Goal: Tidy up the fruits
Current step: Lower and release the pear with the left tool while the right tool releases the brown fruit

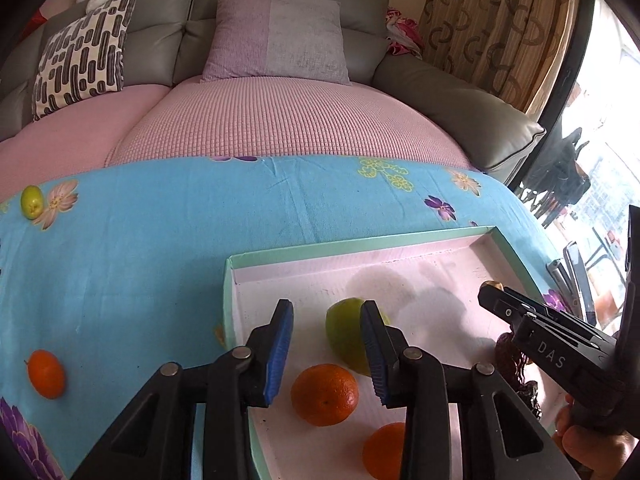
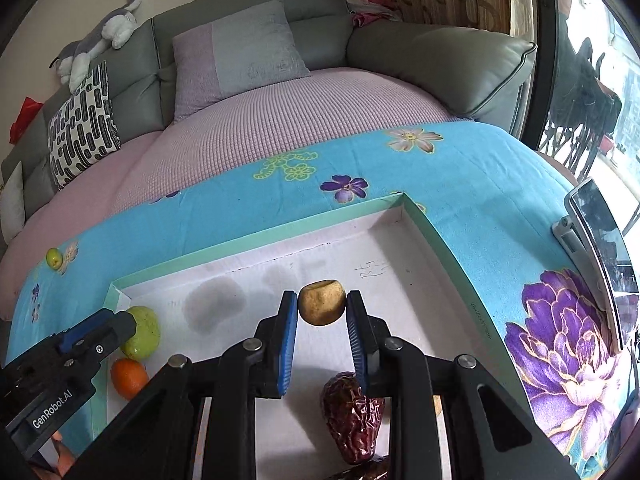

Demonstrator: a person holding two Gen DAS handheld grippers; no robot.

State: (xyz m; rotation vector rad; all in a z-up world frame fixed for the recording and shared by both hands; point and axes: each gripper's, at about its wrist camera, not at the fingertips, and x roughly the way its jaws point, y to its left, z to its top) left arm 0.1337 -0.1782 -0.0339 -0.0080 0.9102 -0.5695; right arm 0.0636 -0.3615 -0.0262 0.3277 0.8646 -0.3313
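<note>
A mint-edged white tray [image 1: 228, 300] [image 2: 440, 236] lies on the blue floral cloth. My left gripper [image 1: 326, 350] is open and empty above the tray, over an orange [image 1: 324, 394] and a green fruit [image 1: 344, 336]. A second orange [image 1: 384, 450] lies nearer. My right gripper [image 2: 322, 320] is shut on a small brown round fruit [image 2: 322, 302] and holds it above the tray; it also shows in the left wrist view [image 1: 532, 320]. Wrinkled red dates [image 2: 352, 420] lie below it. The green fruit [image 2: 142, 332] and an orange [image 2: 128, 378] show at left.
On the cloth outside the tray lie an orange [image 1: 46, 374] and a small green fruit [image 1: 32, 201] [image 2: 54, 258] at left. A phone on a stand [image 2: 600, 248] sits at the right. Behind is a grey sofa [image 1: 280, 4] with cushions.
</note>
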